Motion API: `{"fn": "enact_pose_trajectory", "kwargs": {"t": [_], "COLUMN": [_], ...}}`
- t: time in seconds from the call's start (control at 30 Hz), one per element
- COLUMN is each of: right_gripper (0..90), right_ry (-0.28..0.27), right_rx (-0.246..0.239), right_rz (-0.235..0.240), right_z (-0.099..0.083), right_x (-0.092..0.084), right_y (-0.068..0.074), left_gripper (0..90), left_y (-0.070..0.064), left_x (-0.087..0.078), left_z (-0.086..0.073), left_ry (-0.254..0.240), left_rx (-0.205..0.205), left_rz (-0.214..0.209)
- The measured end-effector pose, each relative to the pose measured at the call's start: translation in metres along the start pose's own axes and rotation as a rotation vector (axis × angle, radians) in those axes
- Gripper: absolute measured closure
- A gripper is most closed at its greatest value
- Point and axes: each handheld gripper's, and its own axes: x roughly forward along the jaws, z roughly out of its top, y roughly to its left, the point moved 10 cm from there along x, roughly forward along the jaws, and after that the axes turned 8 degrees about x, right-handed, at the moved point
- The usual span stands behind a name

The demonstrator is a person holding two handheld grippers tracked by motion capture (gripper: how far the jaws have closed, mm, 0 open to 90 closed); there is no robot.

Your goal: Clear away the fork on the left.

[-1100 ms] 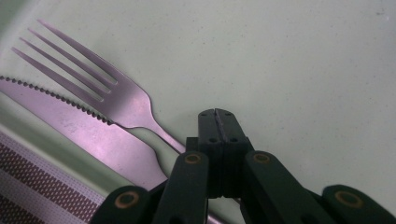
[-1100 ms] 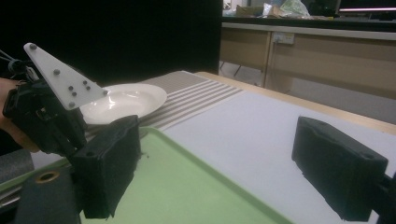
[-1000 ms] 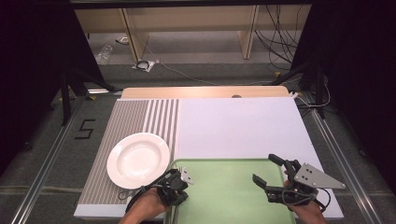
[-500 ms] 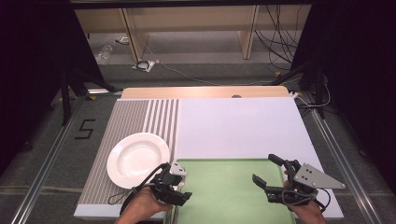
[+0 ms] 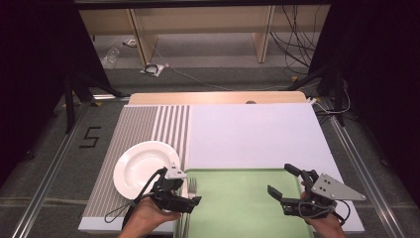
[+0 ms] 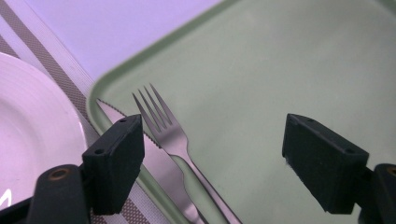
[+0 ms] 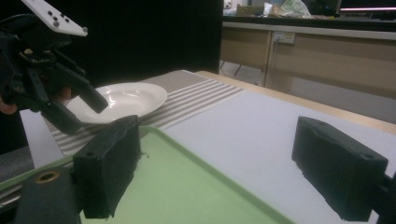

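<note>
The left gripper (image 5: 190, 198) hangs over the near left corner of the green tray (image 5: 237, 208), its jaws just opened wide with nothing between them; below lies the fork (image 6: 170, 135) inside the tray's rim, beside the knife (image 6: 156, 161) and near the white plate (image 5: 143, 166). The right gripper (image 5: 287, 186), jaws spread and empty, hovers over the tray's right edge, the tray's middle bare between them.

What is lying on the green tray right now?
A fork lies on the green tray near its left edge, and a knife rests along that rim. The left gripper covers both handles.
</note>
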Motion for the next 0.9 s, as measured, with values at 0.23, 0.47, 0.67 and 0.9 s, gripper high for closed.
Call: {"fn": "enact_pose_trajectory", "kwargs": {"t": [0.23,0.47,0.67,0.9], "right_gripper": [16.4,16.5,16.4,16.4], "right_ry": [0.0,-0.001,0.001,0.001], "right_rx": [-0.001,0.0,0.0,0.002], "right_rz": [0.0,-0.001,-0.003,-0.003], "right_z": [0.0,0.0,0.0,0.0], "right_x": [0.0,0.0,0.0,0.0], "right_y": [0.0,0.0,0.0,0.0], "left_gripper": [18.6,18.6,18.4,18.4], "left_y": [0.009,0.023,0.038,0.057], "left_x": [-0.012,-0.023,-0.031,-0.039], "left_z": [0.005,0.002,-0.004,-0.014], "left_ry": [-0.073,-0.126,-0.165,-0.187], "left_rx": [-0.055,-0.119,-0.165,-0.225], "left_rz": [0.005,0.027,0.064,0.104]}}
